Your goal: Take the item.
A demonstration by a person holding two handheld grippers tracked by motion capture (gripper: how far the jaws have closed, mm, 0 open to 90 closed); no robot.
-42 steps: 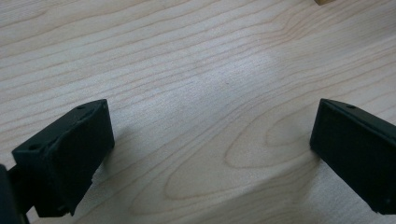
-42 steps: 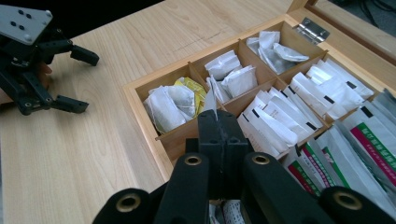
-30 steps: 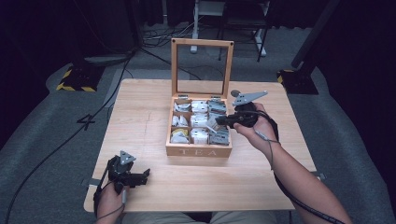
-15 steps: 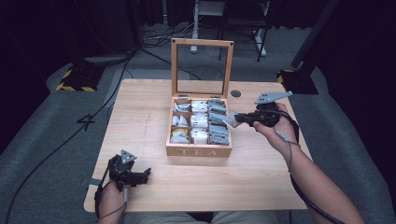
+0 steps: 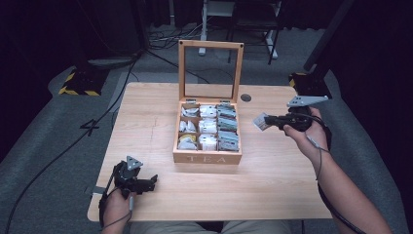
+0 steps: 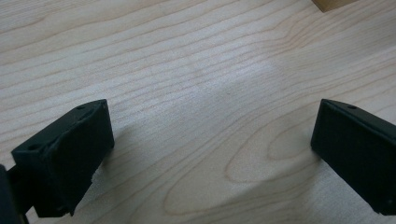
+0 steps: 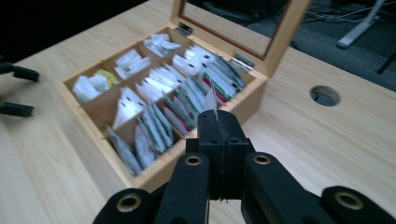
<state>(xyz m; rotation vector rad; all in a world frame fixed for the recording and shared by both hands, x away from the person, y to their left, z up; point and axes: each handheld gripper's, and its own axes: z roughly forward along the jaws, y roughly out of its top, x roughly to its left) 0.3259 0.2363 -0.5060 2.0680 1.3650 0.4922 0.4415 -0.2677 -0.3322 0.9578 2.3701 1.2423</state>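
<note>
A wooden tea box stands open mid-table, its glass lid upright, its compartments packed with tea bags. To the right of the box, above the table, my right gripper is shut on one tea bag, held edge-on between the jaws. My left gripper rests open on the table near the front left edge, nothing between its jaws.
The table has a round cable hole behind the box at the right. Black stands, cables and a chair base sit on the floor beyond the far edge.
My right gripper has drawn away from the box to the right, carrying the tea bag out past the box's right wall. The left gripper has stayed put.
</note>
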